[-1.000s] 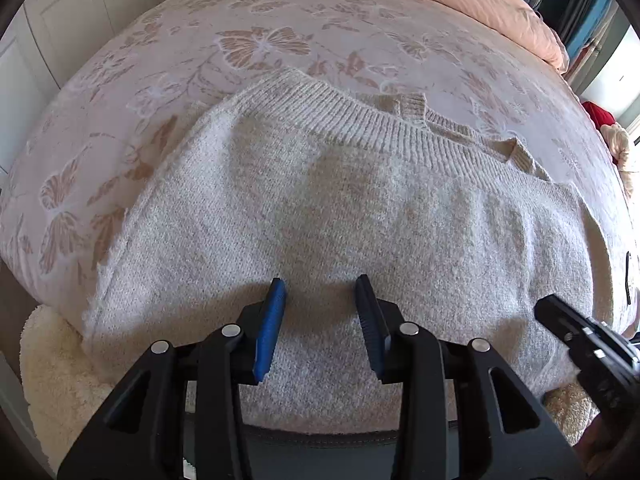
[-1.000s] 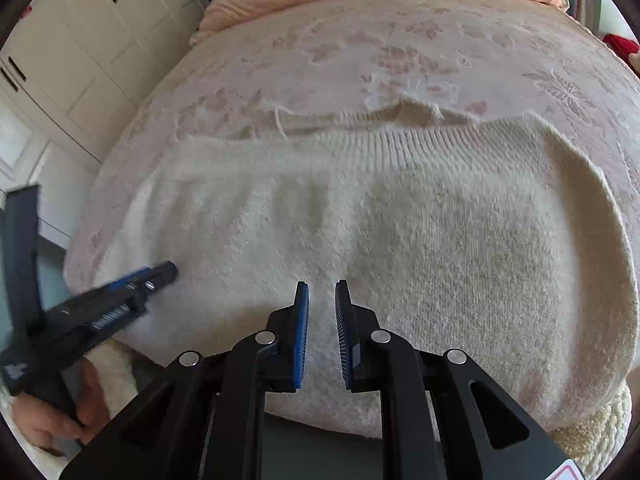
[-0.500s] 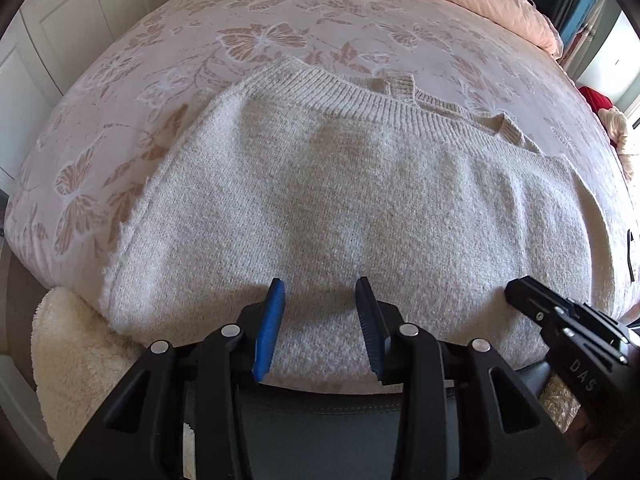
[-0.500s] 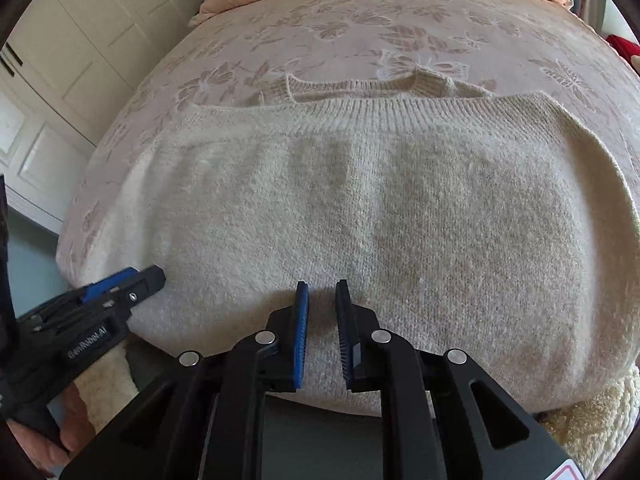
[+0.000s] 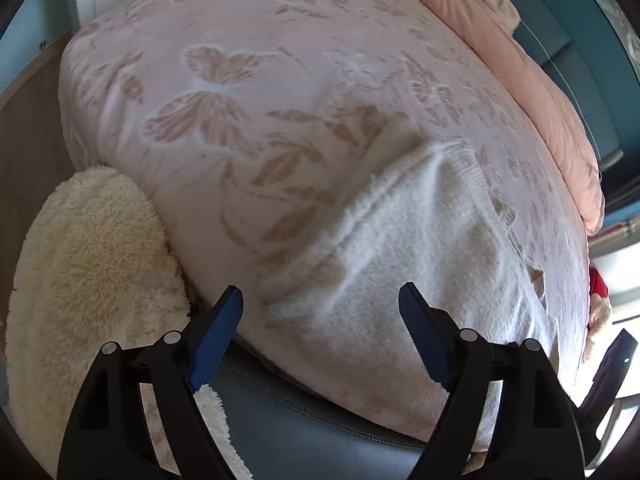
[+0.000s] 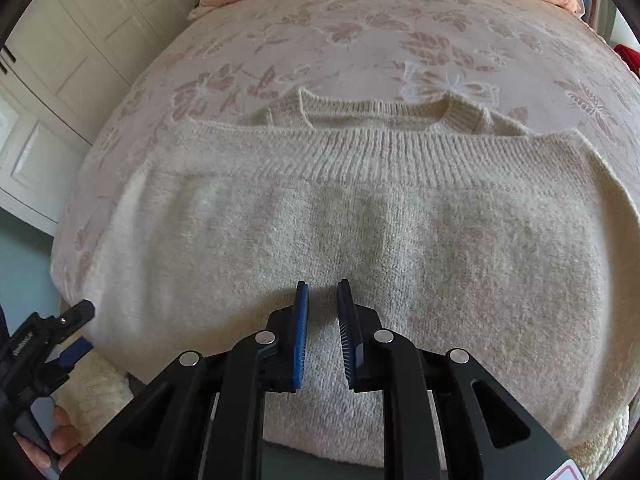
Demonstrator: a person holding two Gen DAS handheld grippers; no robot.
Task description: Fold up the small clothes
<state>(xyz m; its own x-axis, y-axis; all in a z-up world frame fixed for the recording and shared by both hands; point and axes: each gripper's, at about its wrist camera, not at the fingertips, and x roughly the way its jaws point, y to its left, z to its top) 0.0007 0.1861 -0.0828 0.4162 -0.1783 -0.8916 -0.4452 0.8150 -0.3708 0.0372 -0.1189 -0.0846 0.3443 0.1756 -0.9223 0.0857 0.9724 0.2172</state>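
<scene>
A cream knitted sweater (image 6: 360, 208) lies folded on the bed, its ribbed hem across the top and its collar (image 6: 372, 110) showing beyond it. My right gripper (image 6: 322, 285) hovers over the sweater's near middle, its jaws a narrow gap apart with nothing between them. My left gripper (image 5: 320, 292) is over the sweater's left near edge (image 5: 420, 240); its jaws are opening wide and no fabric is pinched between them. In the right wrist view the left gripper (image 6: 82, 326) shows at the lower left, held by a hand (image 6: 60, 440).
A pink bedspread (image 5: 240, 100) with butterfly and leaf patterns covers the bed. A peach duvet (image 5: 520, 80) lies along the far side. A fluffy cream rug (image 5: 92, 260) sits below the bed's near corner, beside the dark grey bed frame (image 5: 300, 420). White cupboards (image 6: 60, 80) stand at the left.
My left gripper swung left and rolled, from the sweater's middle to its left edge, and its jaws went from narrow to wide. The right gripper shifted slightly, so the collar shows more.
</scene>
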